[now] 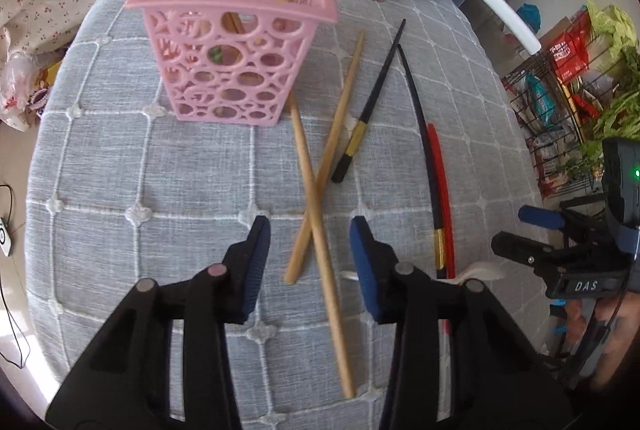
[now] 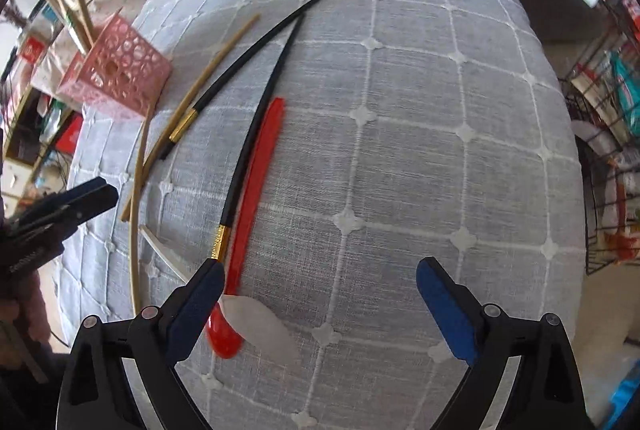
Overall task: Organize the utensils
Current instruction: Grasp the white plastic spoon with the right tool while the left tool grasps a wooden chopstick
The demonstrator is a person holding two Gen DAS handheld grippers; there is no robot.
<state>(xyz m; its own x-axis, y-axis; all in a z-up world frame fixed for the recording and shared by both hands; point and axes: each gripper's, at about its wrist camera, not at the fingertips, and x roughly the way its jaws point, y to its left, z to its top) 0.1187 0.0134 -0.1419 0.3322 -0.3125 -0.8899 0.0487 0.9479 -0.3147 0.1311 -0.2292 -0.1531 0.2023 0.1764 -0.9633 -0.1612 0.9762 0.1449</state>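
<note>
Grey checked cloth covers the bench [image 1: 160, 170], where two crossed wooden chopsticks [image 1: 316, 226] lie lengthwise between the spread, empty left tongs [image 1: 310, 230], pointing toward the pink basket [image 1: 232, 42]. Right tongs [image 2: 320, 282], also spread and empty, hover farther off beside the red spoon [image 2: 256, 182].

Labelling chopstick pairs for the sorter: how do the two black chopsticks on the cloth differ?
The left black chopstick lies straight, and its gold band sits short of a black end cap. The right black chopstick looks bowed, though that may be lens distortion; its banded end reaches nearer the camera, beside the red spoon. Shared: both black with tapered tips that nearly meet at the far end, both flat on the grey cloth.
</note>
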